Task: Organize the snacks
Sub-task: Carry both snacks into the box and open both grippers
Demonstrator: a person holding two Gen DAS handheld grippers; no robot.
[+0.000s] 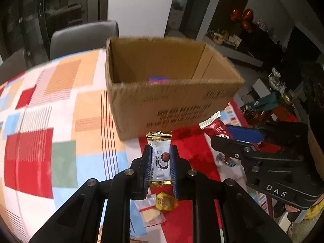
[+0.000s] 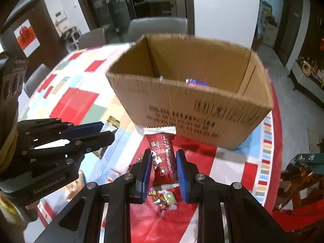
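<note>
My left gripper (image 1: 161,156) is shut on a white snack bar with gold ends (image 1: 160,158), held above the table in front of an open cardboard box (image 1: 172,105). My right gripper (image 2: 163,163) is shut on a dark red snack bar (image 2: 164,158), held in front of the same box (image 2: 192,109). A blue packet (image 2: 196,82) lies inside the box and also shows in the left wrist view (image 1: 158,80). The right gripper (image 1: 224,138) with its red bar (image 1: 214,128) shows at the right of the left wrist view. The left gripper (image 2: 107,130) shows at the left of the right wrist view.
The table has a checked cloth (image 1: 40,121). Loose sweets lie under the grippers: a yellow candy (image 1: 166,201), a clear packet (image 1: 149,212), and foil-wrapped candies (image 2: 164,199). Grey chairs (image 2: 158,27) stand behind the table. A wooden stool (image 2: 299,180) stands at the right.
</note>
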